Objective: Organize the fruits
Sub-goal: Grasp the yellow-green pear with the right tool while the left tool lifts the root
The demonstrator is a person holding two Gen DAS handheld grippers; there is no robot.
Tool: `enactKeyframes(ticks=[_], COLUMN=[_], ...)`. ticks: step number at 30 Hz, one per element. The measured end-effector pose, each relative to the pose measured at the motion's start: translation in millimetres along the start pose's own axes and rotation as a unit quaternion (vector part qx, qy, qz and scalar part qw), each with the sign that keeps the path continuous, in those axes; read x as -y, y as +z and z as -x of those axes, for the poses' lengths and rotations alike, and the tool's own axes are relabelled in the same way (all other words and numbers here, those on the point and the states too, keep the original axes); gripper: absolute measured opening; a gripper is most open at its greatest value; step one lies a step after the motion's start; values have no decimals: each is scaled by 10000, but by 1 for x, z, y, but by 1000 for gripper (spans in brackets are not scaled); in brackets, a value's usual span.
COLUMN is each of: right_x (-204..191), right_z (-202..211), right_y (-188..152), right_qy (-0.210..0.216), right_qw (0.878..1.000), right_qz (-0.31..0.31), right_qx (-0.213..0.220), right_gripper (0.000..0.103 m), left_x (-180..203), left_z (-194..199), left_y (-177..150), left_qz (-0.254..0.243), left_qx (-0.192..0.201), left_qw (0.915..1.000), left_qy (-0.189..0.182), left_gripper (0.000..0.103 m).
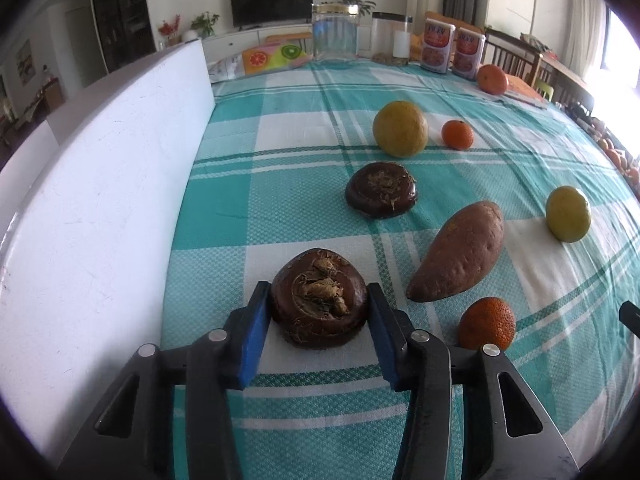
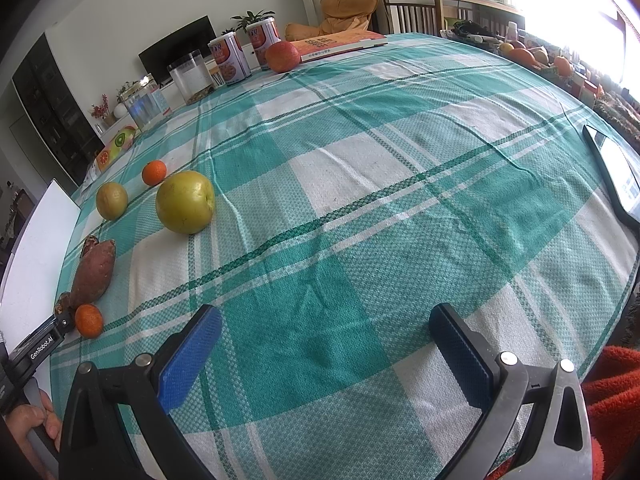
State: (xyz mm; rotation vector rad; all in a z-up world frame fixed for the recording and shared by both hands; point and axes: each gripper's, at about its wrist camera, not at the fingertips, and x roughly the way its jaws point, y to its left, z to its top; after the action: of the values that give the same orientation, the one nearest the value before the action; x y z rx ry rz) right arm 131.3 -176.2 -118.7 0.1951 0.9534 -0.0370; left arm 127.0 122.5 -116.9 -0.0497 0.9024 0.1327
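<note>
Two wrist views look across a desk [image 1: 304, 92] covered by a teal and white checked cloth.

In the left wrist view, the left tongs [image 1: 318, 308] sit low at the front of the desk with a dark brown, flattened, round water chestnut [image 1: 320, 304] directly between the two blue pads. Each pad rests against one side of it, so the tongs appear clamped on the chestnut, which still sits on the cloth. Its flat, fibrous top faces up and slightly toward the camera, and its wide sides face the pads.

Beyond it lies a second water chestnut [image 1: 382, 190], farther back and slightly right. A sweet potato [image 1: 458, 254] lies to the right, its long axis running diagonally, pointed end nearer the tongs. A small orange mandarin [image 1: 486, 322] sits just right of the held chestnut. Farther back are a yellow-green citrus [image 1: 400, 128], another mandarin [image 1: 457, 134], and a smaller yellow-green fruit [image 1: 568, 214] off to the right. A white board [image 1: 100, 184] stands along the left edge.

In the right wrist view, the right tongs [image 2: 326, 336] hover over bare cloth, pads wide apart and holding nothing. All the fruit lies to their left, well apart, so the left hand is much the nearer one.
</note>
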Motion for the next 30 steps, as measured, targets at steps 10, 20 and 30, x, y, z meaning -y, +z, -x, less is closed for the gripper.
enactKeyframes(ticks=[10,20,30], right_x=[0,-17,-99], right_z=[0,-1,-68], right_y=[0,24,76], right_qy=[-7,1291,1100], right_qw=[10000,9915,9864], right_qz=[4,117,1054], right_qx=[-2,59,-620], right_gripper=[103,103,83], left_x=[11,17,14], left_z=[35,42,45], left_y=[-38,-50,-53], left_qz=[-109,-229,-59], left_qx=[-329,-222,-250], left_qw=[9979,9979,9968], left_qy=[-549,-558,-754], left_gripper=[48,49,48])
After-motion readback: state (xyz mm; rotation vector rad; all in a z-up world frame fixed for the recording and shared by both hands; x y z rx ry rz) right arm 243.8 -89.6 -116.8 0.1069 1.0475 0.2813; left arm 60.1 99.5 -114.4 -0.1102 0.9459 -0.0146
